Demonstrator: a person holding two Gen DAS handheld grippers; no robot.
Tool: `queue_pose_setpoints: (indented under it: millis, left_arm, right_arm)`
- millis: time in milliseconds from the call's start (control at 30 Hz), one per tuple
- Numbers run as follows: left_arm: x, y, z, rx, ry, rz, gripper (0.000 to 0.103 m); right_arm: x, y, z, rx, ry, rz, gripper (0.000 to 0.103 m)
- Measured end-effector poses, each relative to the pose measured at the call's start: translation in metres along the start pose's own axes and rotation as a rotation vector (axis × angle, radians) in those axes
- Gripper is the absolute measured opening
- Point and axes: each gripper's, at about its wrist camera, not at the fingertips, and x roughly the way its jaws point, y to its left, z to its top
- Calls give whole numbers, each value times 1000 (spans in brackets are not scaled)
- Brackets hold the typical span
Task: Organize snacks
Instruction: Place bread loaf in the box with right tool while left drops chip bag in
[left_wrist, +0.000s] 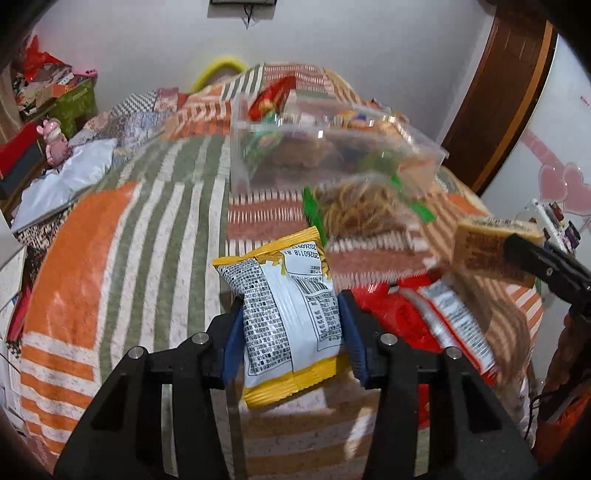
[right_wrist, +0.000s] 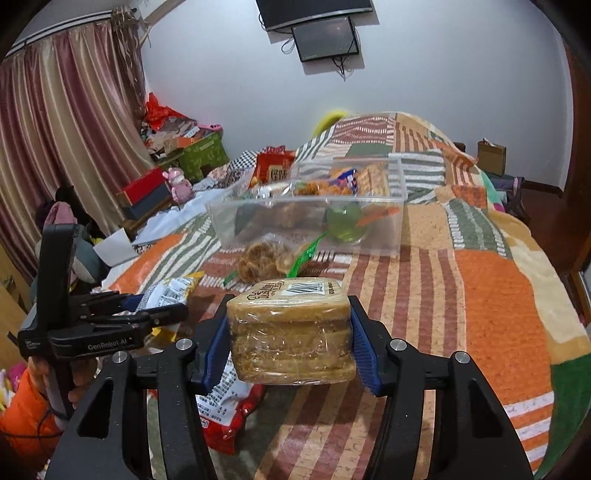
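Both claws are loaded. Left claw (left_wrist: 291, 328) is clamped on a yellow pouch (left_wrist: 284, 317), pads pressing its two long edges; right claw (right_wrist: 290, 339) is clamped on a wrapped cake stack (right_wrist: 290, 328), pads on its two short sides.

Largest item: the bed (right_wrist: 480, 295), covered by a striped patchwork quilt, which carries everything else. On it, ahead of both claws, stands the clear bin (right_wrist: 306, 221), open side up and already part filled with snacks. Its long axis runs across both views.

Just in front of the bin's near wall lies a noodle bag (right_wrist: 266, 260) with green trim, touching the quilt. Nearer still, below the claws, lies a red packet (left_wrist: 424, 314).

Key relation: the bin lies forward of and beyond both claws, with the noodle bag between. In the left view the right claw (left_wrist: 509, 247) appears at the right edge, level with the bin's near corner; judged from this, the right hand is the nearer one.

Each load must probably clear the near wall before release. The pouch's long axis points toward the bin.
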Motion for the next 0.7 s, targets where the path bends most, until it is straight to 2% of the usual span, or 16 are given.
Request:
queue_pose_setpoints:
  millis: [400, 700]
  left_arm:
    - [-26, -12, 49, 26, -128, -19, 47]
    - [-8, -20, 96, 54, -165, -1, 47]
  right_arm:
    - [-9, -10, 29, 15, -86, 5, 54]
    - [5, -21, 64, 22, -132, -11, 54]
